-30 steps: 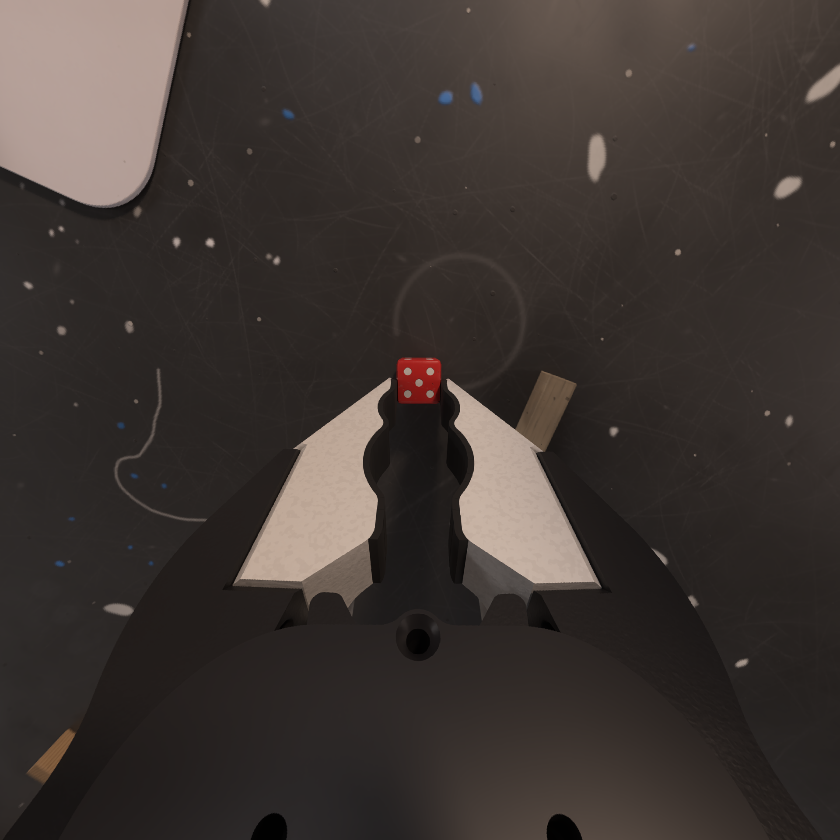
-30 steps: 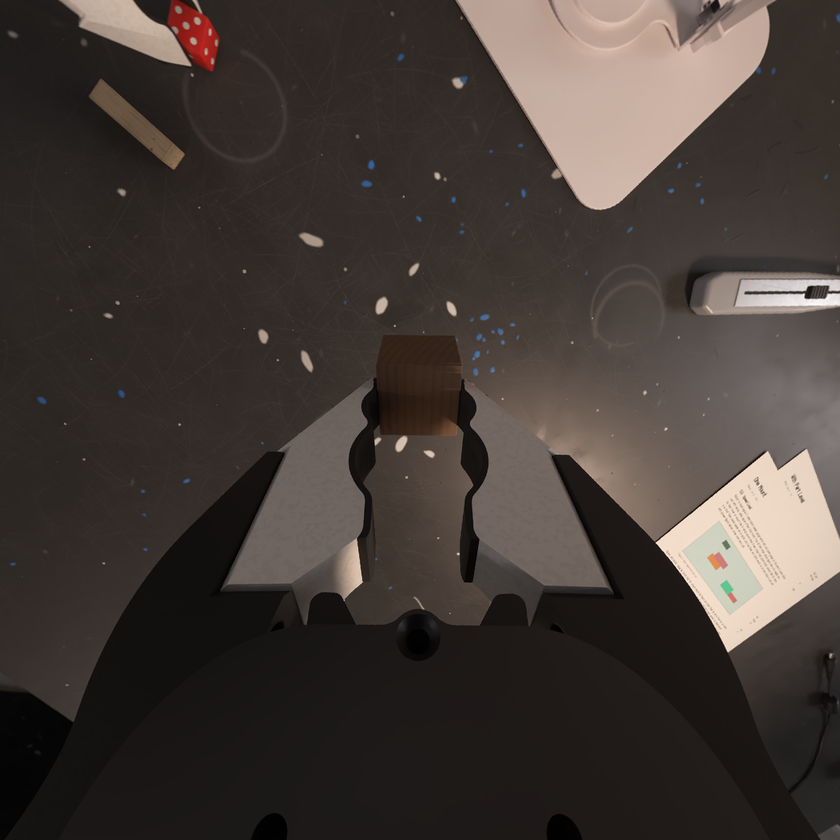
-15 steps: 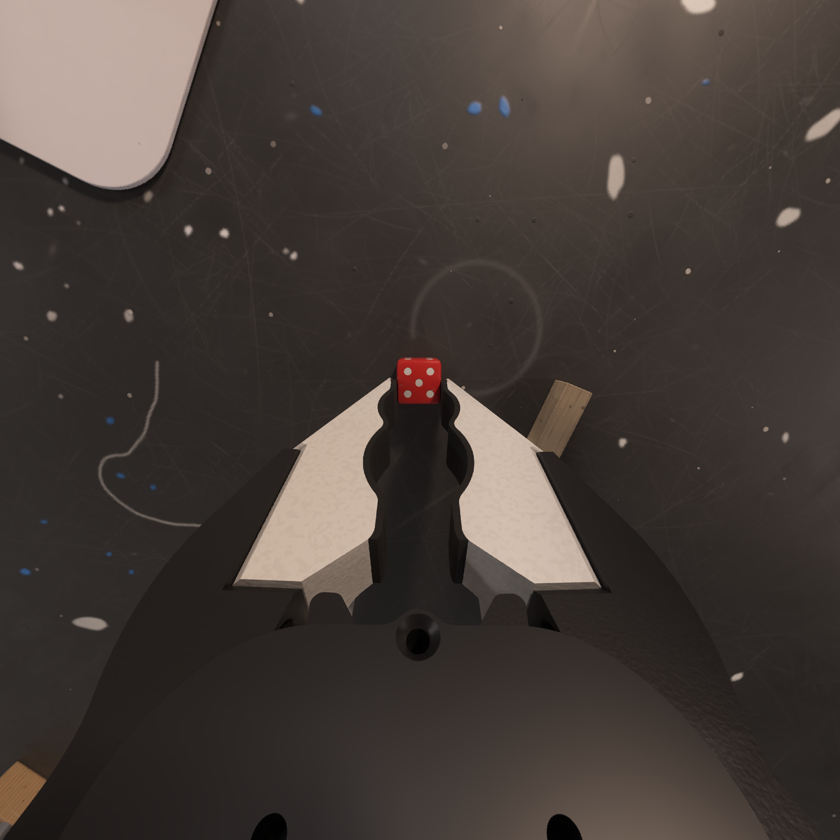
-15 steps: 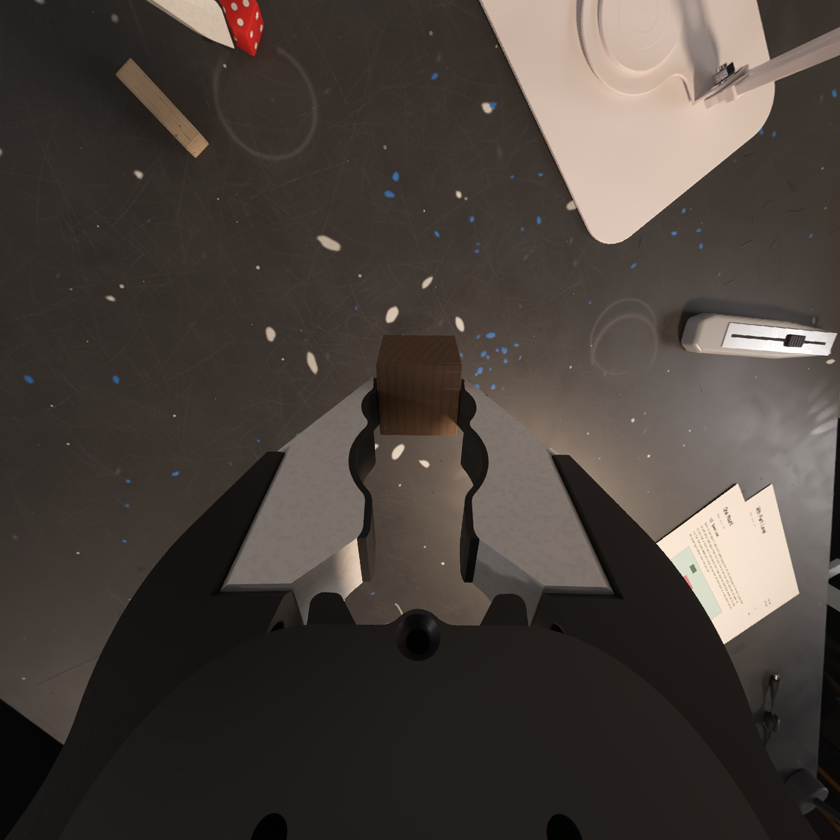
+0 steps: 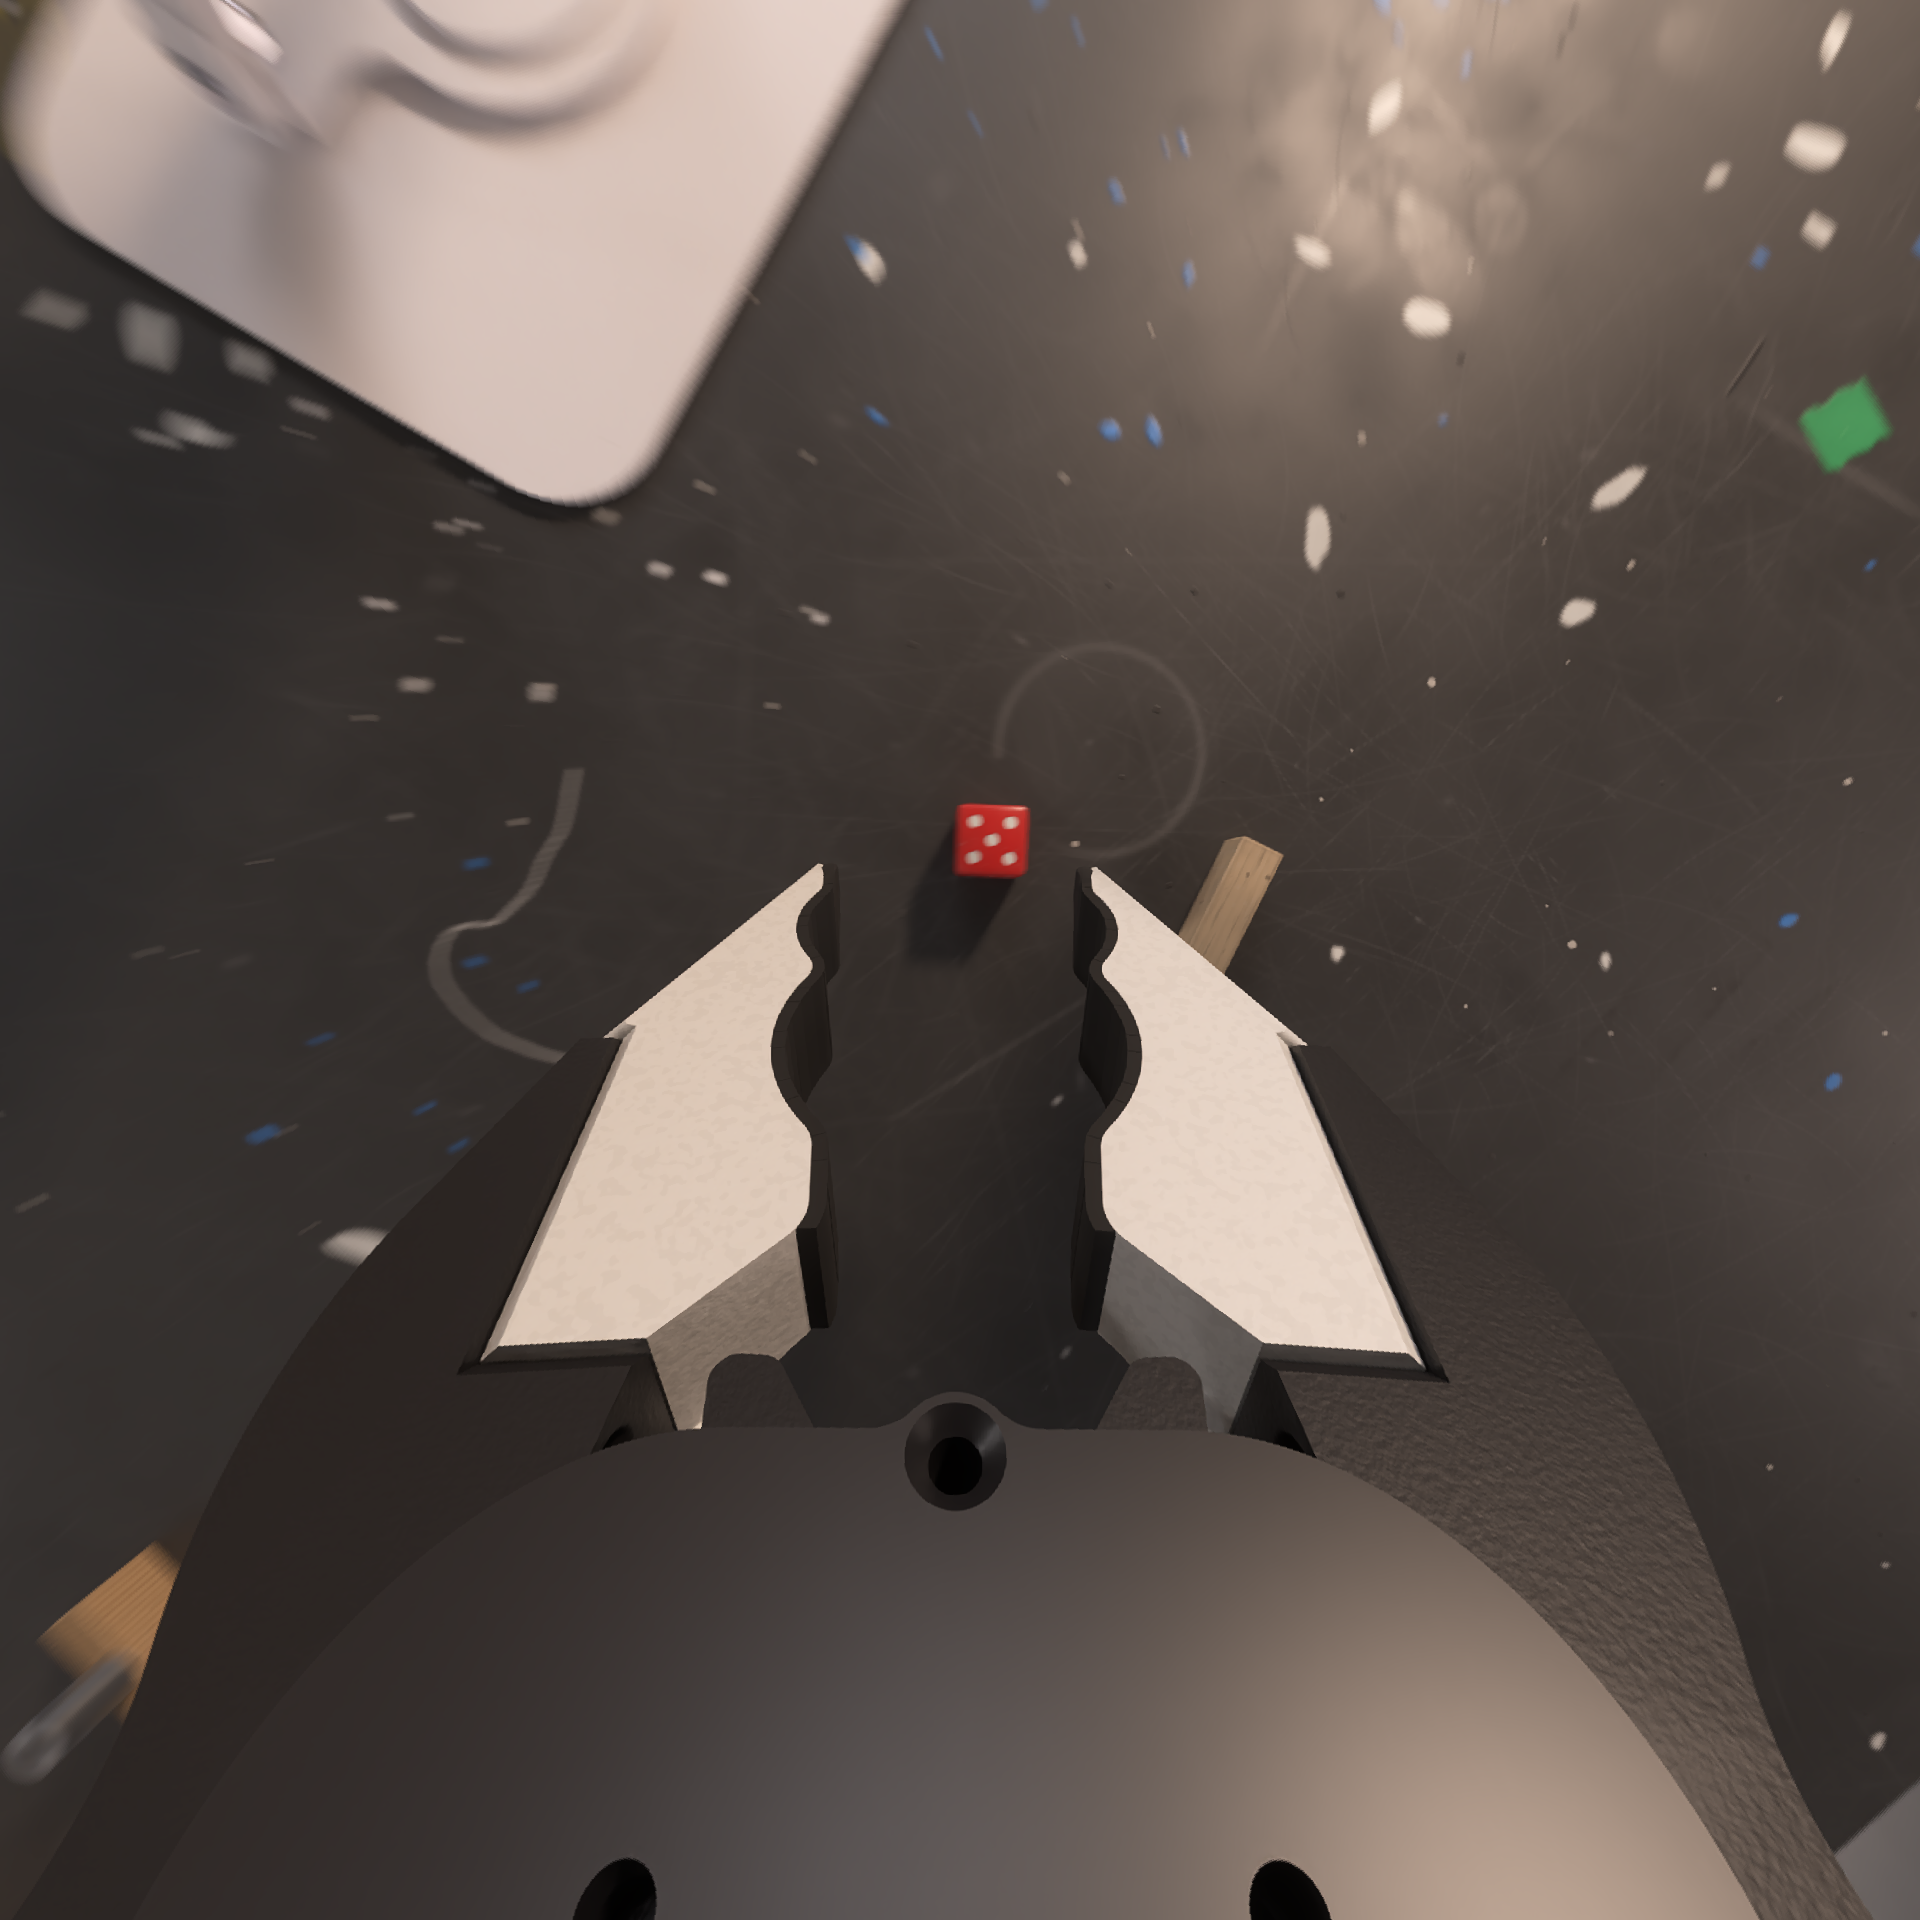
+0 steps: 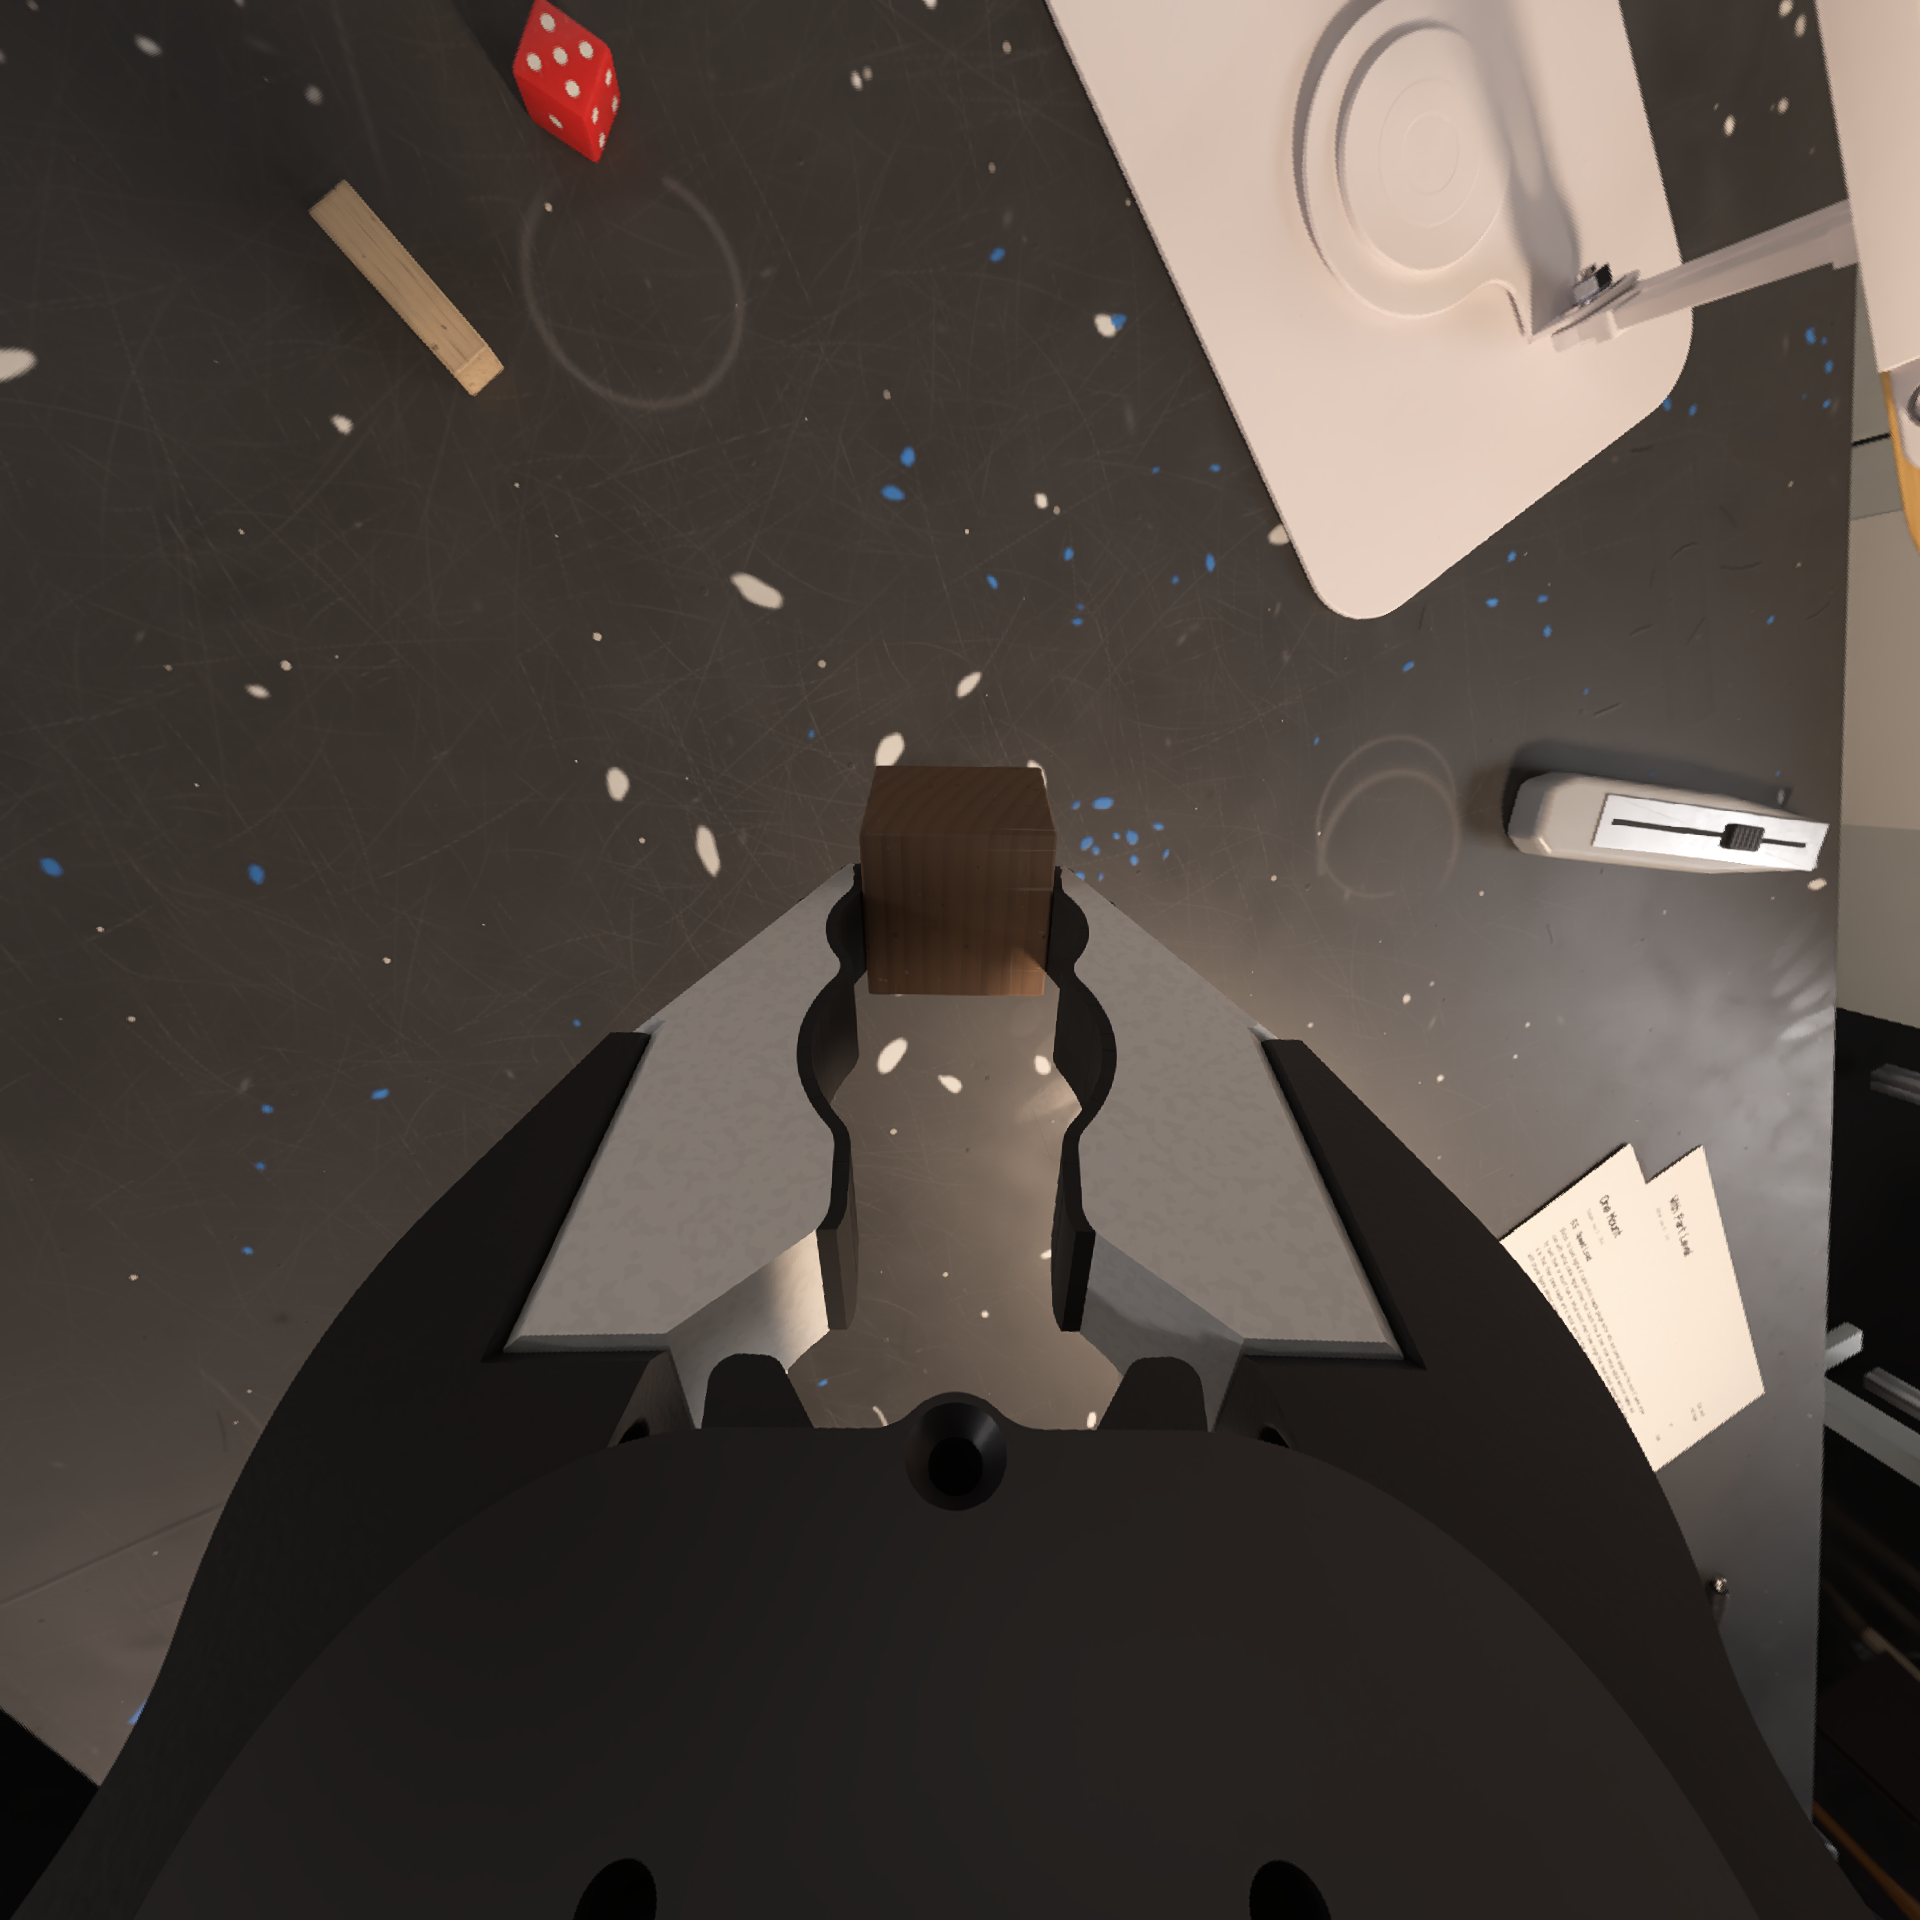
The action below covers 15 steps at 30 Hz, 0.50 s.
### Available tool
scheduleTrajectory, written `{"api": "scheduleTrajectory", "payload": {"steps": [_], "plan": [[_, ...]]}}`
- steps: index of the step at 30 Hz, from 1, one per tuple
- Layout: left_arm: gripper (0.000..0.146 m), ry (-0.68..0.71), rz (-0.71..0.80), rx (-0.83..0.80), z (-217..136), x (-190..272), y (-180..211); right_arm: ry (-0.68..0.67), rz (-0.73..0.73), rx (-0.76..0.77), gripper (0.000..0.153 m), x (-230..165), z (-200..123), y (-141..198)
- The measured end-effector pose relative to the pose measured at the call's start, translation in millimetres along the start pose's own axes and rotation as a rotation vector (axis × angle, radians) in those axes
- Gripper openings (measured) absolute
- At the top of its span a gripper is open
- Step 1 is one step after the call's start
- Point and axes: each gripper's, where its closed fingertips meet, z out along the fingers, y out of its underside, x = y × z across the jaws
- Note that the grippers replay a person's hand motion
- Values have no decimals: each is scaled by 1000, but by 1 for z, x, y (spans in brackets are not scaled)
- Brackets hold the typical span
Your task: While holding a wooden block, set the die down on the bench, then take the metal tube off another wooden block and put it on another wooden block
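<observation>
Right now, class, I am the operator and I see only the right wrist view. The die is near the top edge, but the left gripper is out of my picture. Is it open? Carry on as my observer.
Observer: Yes. In the left wrist view the left gripper is open. The die is just past its fingertips and touches neither.
Operator: Where is the tube?
Observer: Low left in that view, blurred. A grey tube shows against a tan block, and the gripper's body hides most of both.
Operator: Anything else I lack?
Observer: A small green piece lies far right on the bench.
</observation>
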Motion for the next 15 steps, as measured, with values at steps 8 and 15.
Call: {"api": "scheduleTrajectory", "payload": {"steps": [8,15], "plan": [[52,-273,-231,90,-131,-98,63,-5,-7,-16,33,-4,-1,3],[58,-423,-541,-50,-138,-195,153,-4,-7,-59,33,-4,6,1]]}}
